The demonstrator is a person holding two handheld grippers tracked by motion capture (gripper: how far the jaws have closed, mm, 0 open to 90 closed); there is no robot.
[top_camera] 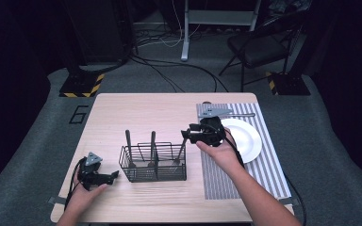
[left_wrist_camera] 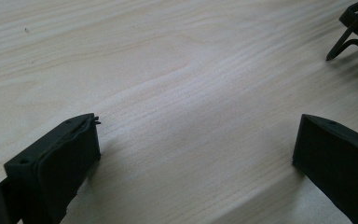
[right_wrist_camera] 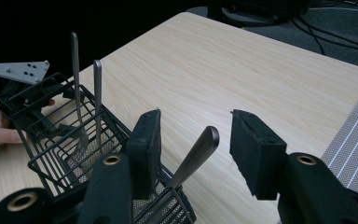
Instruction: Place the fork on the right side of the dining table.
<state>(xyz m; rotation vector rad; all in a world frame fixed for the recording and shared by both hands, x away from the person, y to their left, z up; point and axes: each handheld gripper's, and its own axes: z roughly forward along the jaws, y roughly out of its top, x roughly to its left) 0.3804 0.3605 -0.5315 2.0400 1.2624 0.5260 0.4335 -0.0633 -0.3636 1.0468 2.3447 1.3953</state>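
Utensil (right_wrist_camera: 196, 154) is leaning in the rightmost compartment of the wire caddy (top_camera: 153, 163), handle tip poking up between the right gripper's (top_camera: 188, 132) jaws. Those jaws are standing partly open, pads clear of the handle on both sides, nothing gripped. Two more handles (right_wrist_camera: 85, 88) are standing upright in the compartments further left. Caddy is sitting mid-table (top_camera: 136, 113), just left of the striped mat (top_camera: 226, 179). White plate (top_camera: 247, 139) is resting on the mat, behind the right hand (top_camera: 221, 153). Something thin and metallic (top_camera: 242, 114) is lying on the mat beyond the plate, too small to tell. Left gripper (top_camera: 104, 177) is resting on the table near the caddy's left end, jaws spread wide over bare wood, holding nothing; in the left gripper view, a caddy foot (left_wrist_camera: 347, 44) is showing at the top right corner.
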